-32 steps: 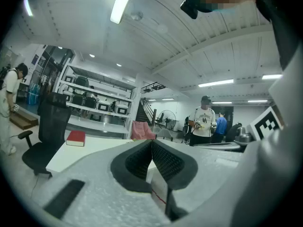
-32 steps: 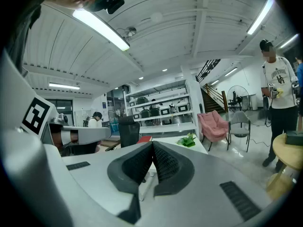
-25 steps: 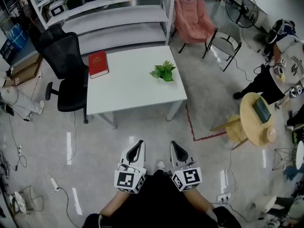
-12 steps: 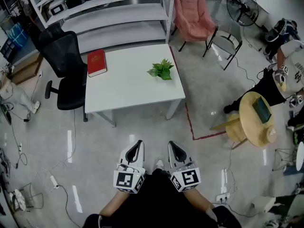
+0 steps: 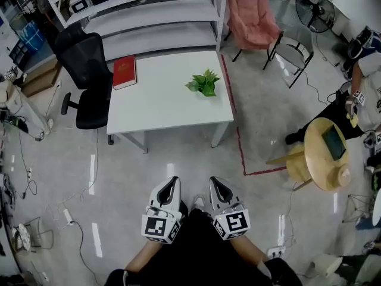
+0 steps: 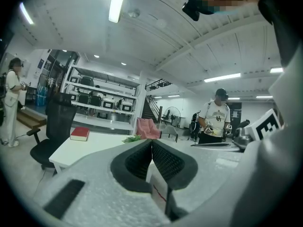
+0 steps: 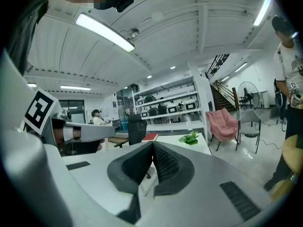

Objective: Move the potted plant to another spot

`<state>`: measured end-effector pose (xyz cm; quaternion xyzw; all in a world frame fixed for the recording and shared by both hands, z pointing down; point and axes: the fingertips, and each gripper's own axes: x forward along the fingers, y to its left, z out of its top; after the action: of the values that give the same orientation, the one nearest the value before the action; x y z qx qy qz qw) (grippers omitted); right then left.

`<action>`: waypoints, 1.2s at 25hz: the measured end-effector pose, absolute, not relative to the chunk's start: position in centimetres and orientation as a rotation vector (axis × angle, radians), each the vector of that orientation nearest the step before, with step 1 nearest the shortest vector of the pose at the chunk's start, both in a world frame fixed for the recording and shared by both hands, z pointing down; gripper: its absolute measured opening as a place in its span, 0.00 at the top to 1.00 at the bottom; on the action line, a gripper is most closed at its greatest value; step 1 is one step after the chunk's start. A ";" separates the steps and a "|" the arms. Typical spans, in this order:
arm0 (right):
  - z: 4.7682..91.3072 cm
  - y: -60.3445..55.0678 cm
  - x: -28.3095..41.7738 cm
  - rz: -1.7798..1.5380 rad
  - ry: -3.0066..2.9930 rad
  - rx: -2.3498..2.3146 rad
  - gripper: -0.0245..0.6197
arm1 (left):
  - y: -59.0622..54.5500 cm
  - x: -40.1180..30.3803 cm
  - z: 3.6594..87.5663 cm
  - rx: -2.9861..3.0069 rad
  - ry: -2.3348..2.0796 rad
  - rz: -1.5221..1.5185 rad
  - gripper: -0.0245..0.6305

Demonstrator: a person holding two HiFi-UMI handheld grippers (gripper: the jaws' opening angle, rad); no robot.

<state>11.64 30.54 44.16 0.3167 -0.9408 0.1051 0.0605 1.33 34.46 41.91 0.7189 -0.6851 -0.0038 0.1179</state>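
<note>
A small green potted plant (image 5: 203,83) stands on the right half of a white table (image 5: 161,109), far ahead of me. It shows small in the left gripper view as the plant (image 6: 133,138) and in the right gripper view as the plant (image 7: 190,137). My left gripper (image 5: 172,186) and right gripper (image 5: 214,186) hang side by side close to my body, well short of the table. Both have their jaws pressed together with nothing held.
A red book (image 5: 124,72) lies at the table's far left corner. A black office chair (image 5: 84,70) stands left of the table, white shelving (image 5: 149,16) behind it, a pink armchair (image 5: 252,19) to the right. A round wooden table (image 5: 327,154) and people stand at right. Cables trail on the floor.
The head view has shifted slightly; the table and plant sit a little higher and nearer. Both grippers stay shut at the same place near my body.
</note>
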 end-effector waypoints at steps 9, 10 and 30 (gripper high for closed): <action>45.5 27.9 11.7 0.314 -2.848 0.893 0.94 | 32.2 1.7 43.2 2.075 -2.026 0.008 0.94; 45.6 27.4 11.7 0.314 -2.846 0.898 0.94 | 31.7 1.7 43.4 2.078 -2.021 0.007 0.94; 47.0 11.3 5.5 0.367 -2.705 1.091 0.94 | 13.4 -5.3 44.0 2.202 -1.832 -0.007 0.94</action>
<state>5.47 11.27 47.01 0.3693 -0.9154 0.1242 0.1009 -5.32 13.39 43.97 0.7615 -0.6333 -0.0024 0.1381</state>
